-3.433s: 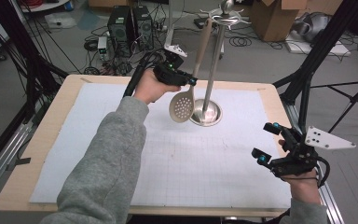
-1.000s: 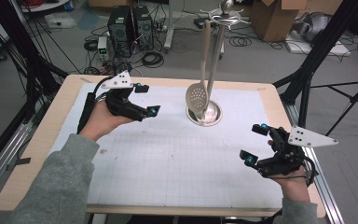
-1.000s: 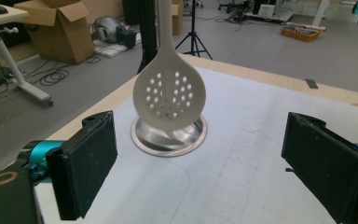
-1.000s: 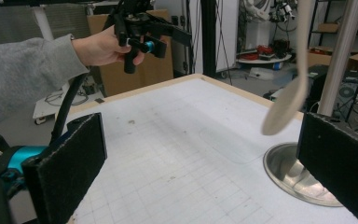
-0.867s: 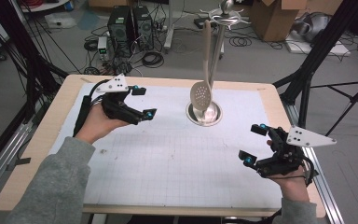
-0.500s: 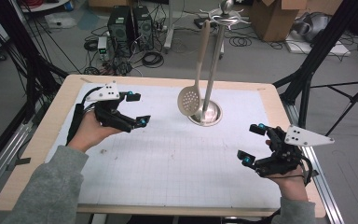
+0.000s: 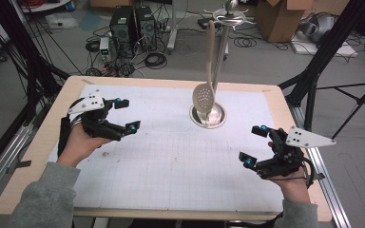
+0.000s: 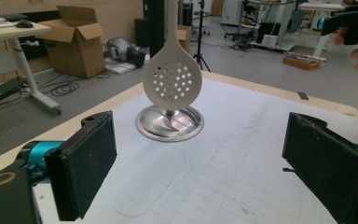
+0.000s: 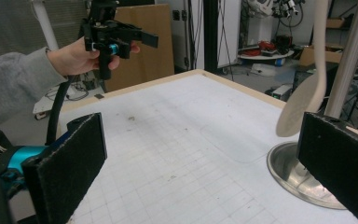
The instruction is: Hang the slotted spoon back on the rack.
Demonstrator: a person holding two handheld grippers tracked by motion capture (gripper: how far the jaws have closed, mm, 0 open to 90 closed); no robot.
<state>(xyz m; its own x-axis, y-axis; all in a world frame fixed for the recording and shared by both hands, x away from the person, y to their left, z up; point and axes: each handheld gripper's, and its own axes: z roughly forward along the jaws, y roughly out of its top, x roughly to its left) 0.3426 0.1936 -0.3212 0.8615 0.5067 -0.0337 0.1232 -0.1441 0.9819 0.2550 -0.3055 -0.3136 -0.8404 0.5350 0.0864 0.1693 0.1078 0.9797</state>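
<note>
1. Slotted spoon [image 7: 203,95]: pale cream/beige, round perforated bowl w/ many small holes, long slim handle. Hangs from a hook at top of the utensil stand [image 7: 222,47], bowl just above the stand's base, not touching the bench. In left gripper view the spoon [image 8: 172,81] faces the camera, holes clear; in right gripper view it [image 9: 303,105] shows edge-on.
2. Stand: 1 metal upright pole w/ curved hooks at top, on a round shiny dished base [image 7: 208,115]. Sits at far-centre of the bench [image 7: 38,156], on the white grid mat [image 7: 171,166].
3. Count: 1 spoon, 1 stand, 1 mat, 2 tongs.
4. Dished base holds nothing except the pole foot.
5. Left tongs [image 7: 123,115]: held in left hand [image 7: 78,145] above left side of mat, well apart from spoon. Jaws wide apart, released, nothing between the pads [image 8: 81,170].
6. Right tongs [image 7: 252,145]: held in right hand [image 7: 294,183] near bench's right edge, grey 3-cornered plate on top. Jaws spread, released, grasping nothing; pads [image 9: 67,165] bare.
7. Both tongs point inward twd mat centre; spoon between them but farther back.
</note>
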